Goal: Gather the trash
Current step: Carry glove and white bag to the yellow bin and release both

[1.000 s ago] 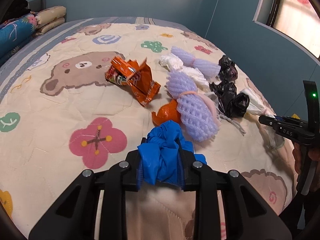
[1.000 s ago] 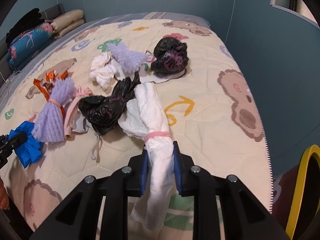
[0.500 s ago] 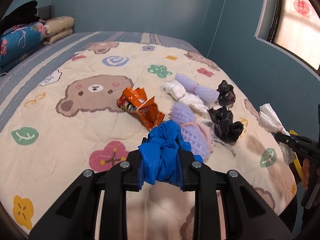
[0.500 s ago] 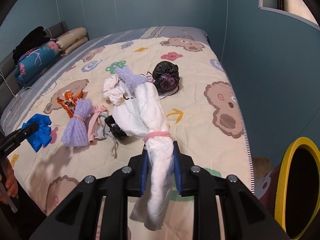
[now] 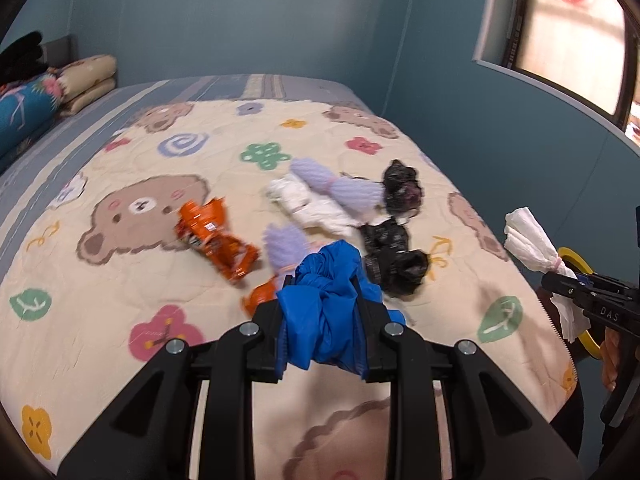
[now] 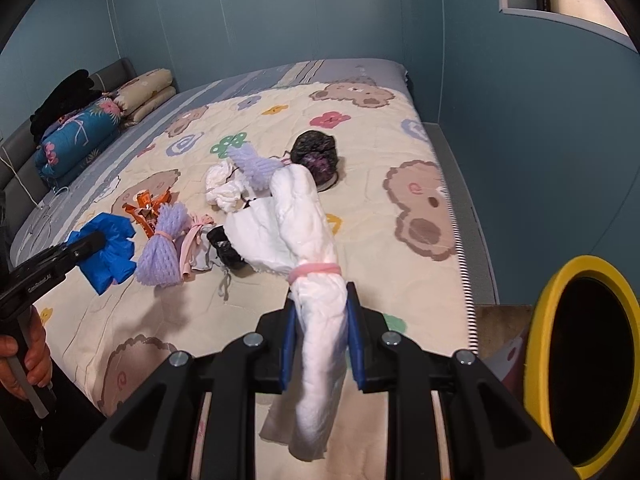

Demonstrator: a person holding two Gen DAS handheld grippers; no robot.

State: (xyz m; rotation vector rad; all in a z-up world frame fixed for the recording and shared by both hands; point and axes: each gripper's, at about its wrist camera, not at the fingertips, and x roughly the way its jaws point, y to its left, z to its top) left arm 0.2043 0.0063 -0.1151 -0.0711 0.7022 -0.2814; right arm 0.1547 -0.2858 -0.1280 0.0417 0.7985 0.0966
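- Left wrist view: the left tongs (image 5: 322, 342) are clamped on a crumpled blue bag (image 5: 326, 312), held above the bed (image 5: 100, 304) rather than lying on it.
- Compared with a second ago, the quilt looks farther below and more of it shows; the blue wall and the window (image 5: 576, 36) fill more of the upper part of the view.
- The loose rubbish lies in the same cluster on the quilt: an orange snack wrapper (image 5: 212, 236), a purple foam net (image 5: 286, 246) partly hidden behind the blue bag, a white wad (image 5: 310, 208), a second purple net (image 5: 340, 188) and two black bags (image 5: 394, 260).
- At the right edge, the right tongs (image 5: 560, 286) now hold the white bundle (image 5: 532, 246) out past the bed's edge, in front of a yellow rim; a second ago they were over the quilt.
- Right wrist view: the right tongs (image 6: 322, 344) grip the tail of the white bundle (image 6: 304, 224), just below its pink band (image 6: 316, 270), with the bundle clear of the quilt.
- A second ago the bundle was close over the black bags; now it stands higher, and the yellow-rimmed bin (image 6: 584, 360) at the lower right shows much more of its dark mouth.
- At the left, the left tongs (image 6: 86, 242) carry the blue bag (image 6: 106, 248) above the quilt, higher in the view than before, with a hand (image 6: 26, 356) on the grip.
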